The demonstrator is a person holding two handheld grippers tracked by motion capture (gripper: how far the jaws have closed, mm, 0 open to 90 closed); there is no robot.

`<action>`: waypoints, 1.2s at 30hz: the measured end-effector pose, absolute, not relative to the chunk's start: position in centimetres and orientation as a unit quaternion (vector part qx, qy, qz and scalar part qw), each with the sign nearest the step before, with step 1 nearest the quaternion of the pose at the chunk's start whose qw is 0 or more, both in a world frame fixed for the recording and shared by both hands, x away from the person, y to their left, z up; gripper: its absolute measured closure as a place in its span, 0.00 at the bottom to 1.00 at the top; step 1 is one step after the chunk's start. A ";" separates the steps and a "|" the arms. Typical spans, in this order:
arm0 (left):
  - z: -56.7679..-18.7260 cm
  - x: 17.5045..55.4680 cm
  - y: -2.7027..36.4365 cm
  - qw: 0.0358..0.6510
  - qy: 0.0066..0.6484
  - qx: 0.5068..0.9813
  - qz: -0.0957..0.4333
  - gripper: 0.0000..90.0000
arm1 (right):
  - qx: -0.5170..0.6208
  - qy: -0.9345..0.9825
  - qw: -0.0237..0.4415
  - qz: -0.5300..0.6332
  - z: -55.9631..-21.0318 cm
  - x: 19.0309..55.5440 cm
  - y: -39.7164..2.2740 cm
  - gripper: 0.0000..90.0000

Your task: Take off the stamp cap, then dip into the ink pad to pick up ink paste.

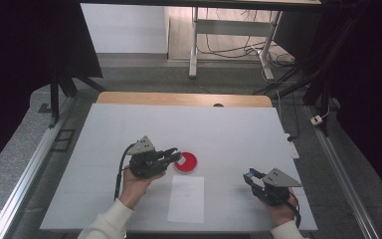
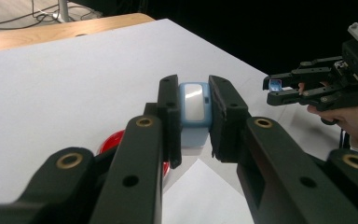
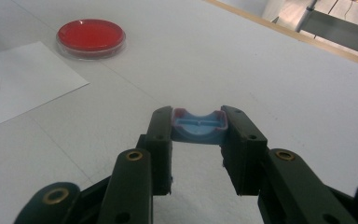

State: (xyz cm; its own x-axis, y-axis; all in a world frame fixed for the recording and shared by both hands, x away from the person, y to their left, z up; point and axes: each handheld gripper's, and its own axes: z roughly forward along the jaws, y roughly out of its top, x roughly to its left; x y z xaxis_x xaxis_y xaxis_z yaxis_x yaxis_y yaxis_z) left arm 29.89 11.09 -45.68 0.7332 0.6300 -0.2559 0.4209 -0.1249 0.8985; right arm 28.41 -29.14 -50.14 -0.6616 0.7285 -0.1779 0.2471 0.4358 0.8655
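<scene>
Jaws of my left gripper (image 2: 193, 121) clamp a pale-blue rounded plastic case (image 2: 194, 109), mid-frame in its own view, above the red round petri dish (image 1: 186, 162). My right gripper (image 3: 198, 135) pinches a blue curved plastic cap (image 3: 199, 125), a mere speck at lower right in the high view.

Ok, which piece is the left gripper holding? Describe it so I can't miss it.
Start at the red dish mid-table, above the white paper sheet. Just left of it, the left gripper is shut on a pale blue block with a glossy white window. The right gripper holds a different, hollow blue cap.
</scene>
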 end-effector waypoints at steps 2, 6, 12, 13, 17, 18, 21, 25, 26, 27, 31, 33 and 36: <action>-45.6 29.9 11.1 0.558 0.352 0.745 0.096 0.84 | 0.303 0.801 0.276 0.436 -50.1 28.5 -29.2 0.72; -45.6 29.9 11.1 0.557 0.354 0.745 0.098 0.84 | 0.303 0.798 0.276 0.442 -49.9 28.5 -29.3 0.72; -45.7 30.5 11.0 0.552 0.356 0.747 0.100 0.84 | 0.303 0.798 0.278 0.441 -49.9 28.7 -29.5 0.72; -45.7 30.6 11.0 0.550 0.356 0.748 0.100 0.84 | 0.302 0.797 0.278 0.443 -49.9 28.7 -29.5 0.72; -45.7 30.8 10.8 0.542 0.353 0.755 0.107 0.84 | 0.304 0.797 0.279 0.442 -50.0 28.7 -29.5 0.72; -45.7 30.8 10.7 0.541 0.352 0.756 0.109 0.84 | 0.303 0.796 0.279 0.444 -50.0 28.7 -29.5 0.72; -45.7 31.0 10.6 0.540 0.351 0.757 0.110 0.84 | 0.303 0.798 0.280 0.439 -50.0 28.7 -29.5 0.72; -45.6 31.3 10.5 0.534 0.348 0.763 0.112 0.84 | 0.304 0.798 0.280 0.439 -50.0 28.7 -29.5 0.72; -45.5 31.4 10.4 0.533 0.347 0.764 0.110 0.84 | 0.305 0.797 0.280 0.440 -50.1 28.7 -29.5 0.72; -45.6 31.5 10.3 0.531 0.347 0.765 0.110 0.84 | 0.308 0.797 0.281 0.437 -50.0 28.6 -29.5 0.72; -45.6 32.1 10.0 0.524 0.345 0.771 0.107 0.84 | 0.306 0.796 0.282 0.440 -50.1 28.7 -29.5 0.72; -45.6 32.6 9.8 0.523 0.344 0.772 0.107 0.84 | 0.306 0.798 0.283 0.436 -50.0 28.7 -29.5 0.72; -45.7 33.2 9.3 0.515 0.342 0.778 0.109 0.84 | 0.307 0.797 0.284 0.436 -50.0 28.8 -29.4 0.72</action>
